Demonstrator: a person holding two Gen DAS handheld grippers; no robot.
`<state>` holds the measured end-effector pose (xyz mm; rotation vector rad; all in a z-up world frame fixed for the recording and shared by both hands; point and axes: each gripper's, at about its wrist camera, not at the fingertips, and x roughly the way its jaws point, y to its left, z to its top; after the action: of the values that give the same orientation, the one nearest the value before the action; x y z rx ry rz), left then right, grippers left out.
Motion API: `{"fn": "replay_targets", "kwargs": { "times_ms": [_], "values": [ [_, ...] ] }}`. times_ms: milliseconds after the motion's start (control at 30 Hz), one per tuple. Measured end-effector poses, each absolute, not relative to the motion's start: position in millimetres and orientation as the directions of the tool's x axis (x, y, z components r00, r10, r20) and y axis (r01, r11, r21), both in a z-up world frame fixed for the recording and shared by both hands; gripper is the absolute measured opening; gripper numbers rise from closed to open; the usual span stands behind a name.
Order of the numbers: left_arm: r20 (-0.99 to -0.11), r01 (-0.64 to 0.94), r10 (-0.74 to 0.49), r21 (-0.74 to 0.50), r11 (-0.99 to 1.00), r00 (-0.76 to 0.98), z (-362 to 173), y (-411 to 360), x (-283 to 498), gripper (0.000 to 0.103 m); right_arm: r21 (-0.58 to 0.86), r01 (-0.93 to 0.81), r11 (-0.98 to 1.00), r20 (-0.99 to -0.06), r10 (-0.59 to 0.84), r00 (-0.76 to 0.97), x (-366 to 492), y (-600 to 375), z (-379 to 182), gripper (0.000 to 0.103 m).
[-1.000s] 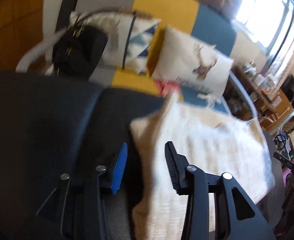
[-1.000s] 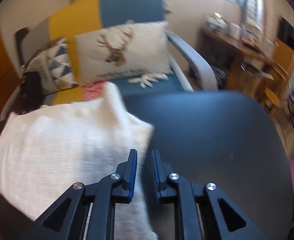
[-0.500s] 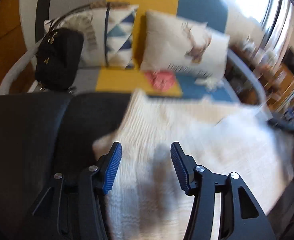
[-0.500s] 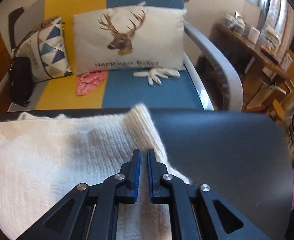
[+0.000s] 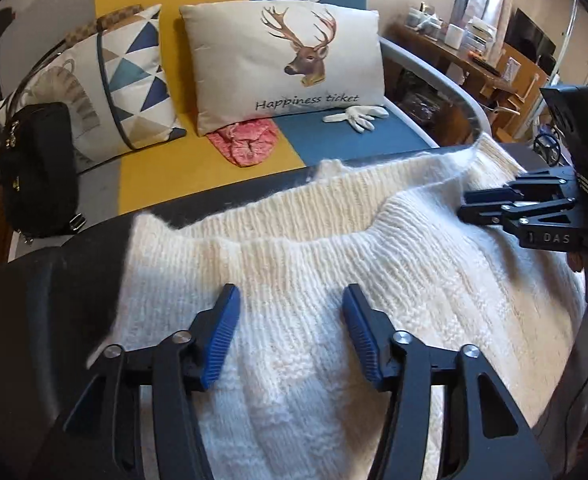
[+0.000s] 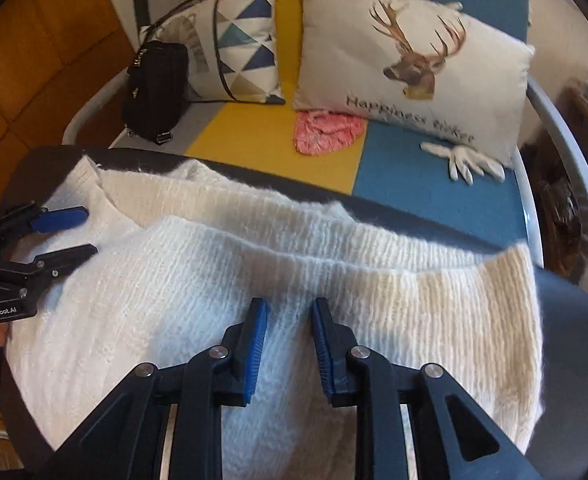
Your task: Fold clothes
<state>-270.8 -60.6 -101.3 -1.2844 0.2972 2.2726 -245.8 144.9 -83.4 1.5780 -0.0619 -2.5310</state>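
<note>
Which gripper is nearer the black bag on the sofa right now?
Left. The left gripper hovers over the white sweater at the end toward the black bag; the right gripper is over the sweater's opposite end, farther from it.

Both grippers' fingers [image 5: 223,330] freshly parted, empty

White knit sweater [image 6: 253,280] lies folded on dark table [image 6: 574,320]. R gripper [image 6: 287,312] hangs just over it, jaws just opened a bit, nothing pinched. L gripper [image 6: 77,232] at left edge, jaws apart w/ nothing in them. Behind: sofa [image 6: 414,184] w/ deer pillow [image 6: 410,52], triangle pillow [image 6: 245,48], black bag [image 6: 153,88], pink cloth [image 6: 326,130], white glove [image 6: 466,160].
</note>
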Motion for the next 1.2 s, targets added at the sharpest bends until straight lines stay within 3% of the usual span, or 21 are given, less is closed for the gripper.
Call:
{"fn": "replay_targets", "kwargs": {
  "times_ms": [33,100,133,167,267,500,667,733,800,933,1000,1033,1067,1200],
  "values": [
    [-0.848,-0.536,0.323,-0.055,-0.842,-0.419,-102.3,-59.5,-271.0,0.062,0.094,0.117,-0.989,-0.893,-0.136,-0.429,-246.1,141.8,-82.7,0.021],
    [-0.839,-0.538,0.332,-0.057,-0.841,-0.431,-102.2,-60.2,-271.0,0.061,0.033,0.123,-0.992,-0.888,-0.086,-0.452,-244.5,134.7,-80.7,0.007],
    [-0.835,-0.537,0.335,-0.057,-0.842,-0.437,-102.2,-60.7,-270.8,0.052,0.013,0.129,-0.992,-0.885,-0.071,-0.46,-242.8,131.8,-79.8,0.005],
    [-0.831,-0.529,0.333,-0.056,-0.847,-0.445,-102.4,-61.5,-270.0,0.026,-0.003,0.133,-0.991,-0.881,-0.06,-0.468,-241.1,129.1,-79.1,0.004],
    [-0.811,-0.503,0.352,-0.084,-0.86,-0.468,-98.6,-67.0,-269.1,0.008,-0.004,0.119,-0.993,-0.858,-0.057,-0.511,-238.2,129.1,-69.6,0.003],
    [-0.709,-0.443,0.361,-0.077,-0.893,-0.605,-75.5,-76.3,-264.9,0.007,0.062,0.036,-0.997,-0.774,-0.071,-0.629,-239.9,151.1,-35.6,0.003],
    [-0.819,-0.386,0.269,-0.063,-0.92,-0.506,-105.5,-62.7,-297.0,0.012,0.033,-0.018,-0.999,-0.85,-0.019,-0.527,-264.6,146.4,-86.8,0.004],
    [-0.809,-0.387,0.305,-0.105,-0.916,-0.503,-96.8,-68.7,-295.4,0.013,0.056,-0.022,-0.998,-0.825,-0.034,-0.564,-257.2,146.9,-83.6,0.007],
    [-0.778,-0.367,0.352,-0.169,-0.915,-0.52,-80.3,-85.6,-288.5,0.015,0.158,-0.035,-0.987,-0.805,-0.109,-0.583,-244.6,158.5,-72.8,0.017],
    [-0.7,-0.364,0.417,-0.235,-0.901,-0.58,-52.3,-118.8,-251.9,0.022,0.215,-0.017,-0.976,-0.765,-0.158,-0.624,-207.4,173.0,-57.2,0.02],
    [-0.742,-0.379,0.344,-0.131,-0.916,-0.575,-66.3,-111.9,-239.8,0.025,0.24,-0.011,-0.971,-0.762,-0.181,-0.621,-191.3,180.7,-57.0,0.021],
    [-0.777,-0.371,0.288,-0.076,-0.926,-0.559,-79.6,-107.3,-239.9,0.025,0.172,-0.066,-0.983,-0.813,-0.104,-0.573,-191.1,186.6,-72.5,0.021],
    [-0.817,-0.347,0.258,-0.076,-0.935,-0.515,-96.9,-106.5,-248.1,0.025,0.146,-0.116,-0.982,-0.854,-0.066,-0.516,-192.1,194.8,-91.8,0.019],
    [-0.781,-0.261,0.32,-0.207,-0.943,-0.536,-74.7,-128.9,-252.1,0.026,0.337,-0.18,-0.924,-0.795,-0.177,-0.58,-158.8,226.7,-71.6,0.022]
  ]
}}
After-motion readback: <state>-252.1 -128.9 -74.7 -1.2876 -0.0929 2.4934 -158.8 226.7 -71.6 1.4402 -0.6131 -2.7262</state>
